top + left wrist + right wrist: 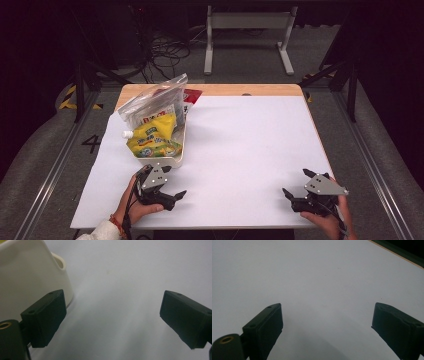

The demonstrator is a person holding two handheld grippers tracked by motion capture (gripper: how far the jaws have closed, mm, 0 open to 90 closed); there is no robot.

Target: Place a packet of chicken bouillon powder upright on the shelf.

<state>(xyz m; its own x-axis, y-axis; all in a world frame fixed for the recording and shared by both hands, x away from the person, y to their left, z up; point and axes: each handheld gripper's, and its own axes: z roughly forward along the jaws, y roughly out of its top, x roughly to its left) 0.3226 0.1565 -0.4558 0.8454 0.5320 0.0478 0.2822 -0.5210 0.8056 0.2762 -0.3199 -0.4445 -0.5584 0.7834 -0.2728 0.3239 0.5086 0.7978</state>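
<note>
Just left of fingers (43, 317), basket (27, 277).

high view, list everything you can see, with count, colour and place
cream plastic basket: 1, cream, left part of the table, just ahead of the left gripper
yellow spouted food pouch: 1, yellow with a white cap, in the basket at the front
clear plastic zip bag: 1, transparent, standing in the basket behind the pouch
red packet: 1, red, at the back of the basket
white table sheet: 1, white, over the wooden tabletop
white metal stand: 1, white, on the floor beyond the table
left gripper: 1, black, near edge at left, jaws open
right gripper: 1, black, near edge at right, jaws open
</note>
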